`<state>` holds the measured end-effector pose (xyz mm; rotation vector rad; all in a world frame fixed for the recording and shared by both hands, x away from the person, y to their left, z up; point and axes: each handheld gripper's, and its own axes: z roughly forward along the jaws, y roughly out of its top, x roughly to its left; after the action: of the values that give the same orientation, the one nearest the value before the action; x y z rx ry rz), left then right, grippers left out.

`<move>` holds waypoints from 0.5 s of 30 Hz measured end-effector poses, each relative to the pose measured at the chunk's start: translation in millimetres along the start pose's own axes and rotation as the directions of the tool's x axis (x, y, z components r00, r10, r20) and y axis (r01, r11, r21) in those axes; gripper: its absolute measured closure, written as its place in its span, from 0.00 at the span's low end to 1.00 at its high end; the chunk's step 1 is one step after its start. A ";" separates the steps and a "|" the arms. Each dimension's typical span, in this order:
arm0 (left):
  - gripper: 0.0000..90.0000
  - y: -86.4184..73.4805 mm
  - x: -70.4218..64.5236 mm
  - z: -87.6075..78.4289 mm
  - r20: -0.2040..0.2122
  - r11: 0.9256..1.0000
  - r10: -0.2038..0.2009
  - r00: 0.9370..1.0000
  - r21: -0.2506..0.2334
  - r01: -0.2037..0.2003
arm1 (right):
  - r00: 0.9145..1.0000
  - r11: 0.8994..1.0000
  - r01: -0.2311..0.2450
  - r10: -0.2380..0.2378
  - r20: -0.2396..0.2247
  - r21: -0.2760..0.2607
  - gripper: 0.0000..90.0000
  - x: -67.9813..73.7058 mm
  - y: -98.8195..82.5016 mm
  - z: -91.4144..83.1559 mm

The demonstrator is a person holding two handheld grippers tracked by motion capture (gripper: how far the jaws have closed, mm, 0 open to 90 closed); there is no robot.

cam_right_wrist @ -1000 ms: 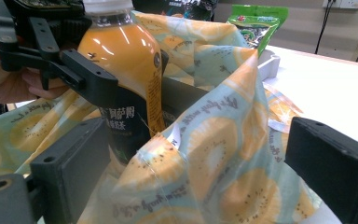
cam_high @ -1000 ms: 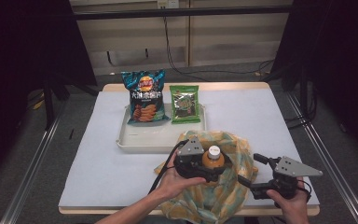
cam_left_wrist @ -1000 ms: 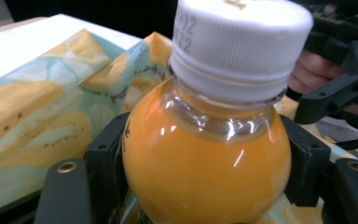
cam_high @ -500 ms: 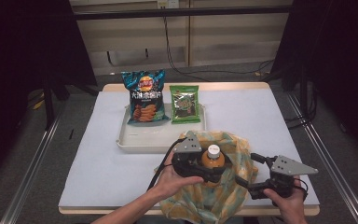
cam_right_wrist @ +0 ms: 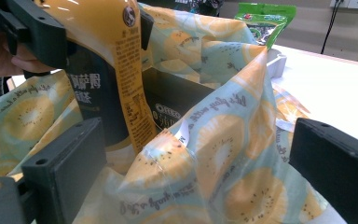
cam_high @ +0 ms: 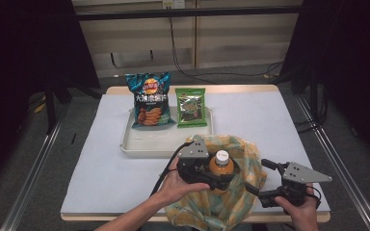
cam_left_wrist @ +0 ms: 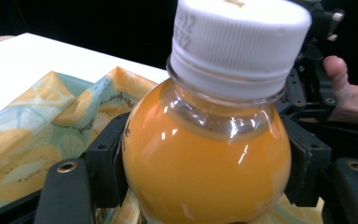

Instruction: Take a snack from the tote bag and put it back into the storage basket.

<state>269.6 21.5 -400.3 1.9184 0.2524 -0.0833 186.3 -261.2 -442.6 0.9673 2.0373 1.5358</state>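
My left gripper (cam_high: pixel 220 176) is shut on an orange juice bottle (cam_high: pixel 220 163) with a white cap, held upright over the mouth of a fruit-print cloth bag (cam_high: pixel 243 148) at the table's front edge. In the left gripper view both pads press the bottle (cam_left_wrist: pixel 205 154) below its neck, with the bag (cam_left_wrist: pixel 37 126) behind it. My right gripper (cam_high: pixel 256 174) stands open at the bag's right side. In the right gripper view its jaws are wide apart either side of the bag's rim (cam_right_wrist: pixel 223 154) without pressing it. The bottle (cam_right_wrist: pixel 121 70) hangs over a dark box (cam_right_wrist: pixel 168 102) inside the bag.
A white tray (cam_high: pixel 139 144) sits just behind the bag. It holds a blue chips bag (cam_high: pixel 149 98) and a green snack packet (cam_high: pixel 191 107), both leaning upright. The white tabletop (cam_high: pixel 101 163) stretches to the left and right of the tray.
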 end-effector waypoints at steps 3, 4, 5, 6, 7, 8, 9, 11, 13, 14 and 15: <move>0.34 2.1 -0.3 -1.5 0.018 1.000 0.004 1.000 -0.008 -0.004 | 1.000 1.000 0.002 -0.002 0.000 0.000 0.03 0.0 0.1 0.3; 0.34 3.0 -0.3 -2.4 0.019 1.000 0.010 1.000 -0.004 -0.010 | 1.000 1.000 0.001 -0.001 0.000 -0.001 0.03 0.1 0.2 0.2; 0.34 4.4 -0.2 -3.4 0.028 1.000 0.013 1.000 -0.008 -0.013 | 1.000 1.000 0.002 -0.002 -0.005 0.001 0.03 -0.3 0.2 -0.2; 0.34 5.4 -0.4 -4.1 0.029 1.000 0.012 1.000 -0.007 -0.012 | 1.000 1.000 -0.002 0.002 0.004 -0.002 0.03 -0.2 0.1 0.1; 0.34 7.0 -0.5 -5.4 0.038 1.000 0.019 0.999 -0.010 -0.019 | 1.000 1.000 -0.003 0.003 0.005 -0.004 0.03 -0.3 0.0 0.1; 0.34 8.3 -1.0 -6.4 0.042 1.000 0.016 0.999 -0.013 -0.015 | 1.000 1.000 -0.006 0.006 0.004 -0.003 0.03 -0.3 0.0 0.0; 0.34 10.3 -1.0 -8.4 0.039 1.000 0.026 0.999 0.005 -0.026 | 1.000 1.000 -0.004 0.004 0.005 -0.004 0.03 -0.3 0.1 -0.1; 0.34 12.1 -1.7 -9.7 0.056 1.000 0.026 0.998 -0.010 -0.025 | 1.000 1.000 -0.004 0.004 0.003 -0.005 0.03 -0.5 0.2 -0.4; 0.34 14.1 -2.0 -12.3 0.062 0.999 0.032 0.998 -0.016 -0.031 | 1.000 1.000 -0.007 0.007 0.006 -0.008 0.03 -0.7 0.4 0.1; 0.34 15.0 -1.9 -13.6 0.065 0.999 0.031 0.997 -0.017 -0.030 | 1.000 1.000 -0.006 0.006 0.000 -0.004 0.03 -1.1 0.7 0.4; 0.34 15.9 -1.9 -14.9 0.066 0.999 0.035 0.997 -0.019 -0.033 | 1.000 1.000 -0.006 0.006 0.004 -0.005 0.03 -1.2 0.6 0.8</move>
<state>270.3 29.8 -380.0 1.8979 0.1753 -0.1214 187.9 -261.5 -442.4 0.9743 2.0285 1.5409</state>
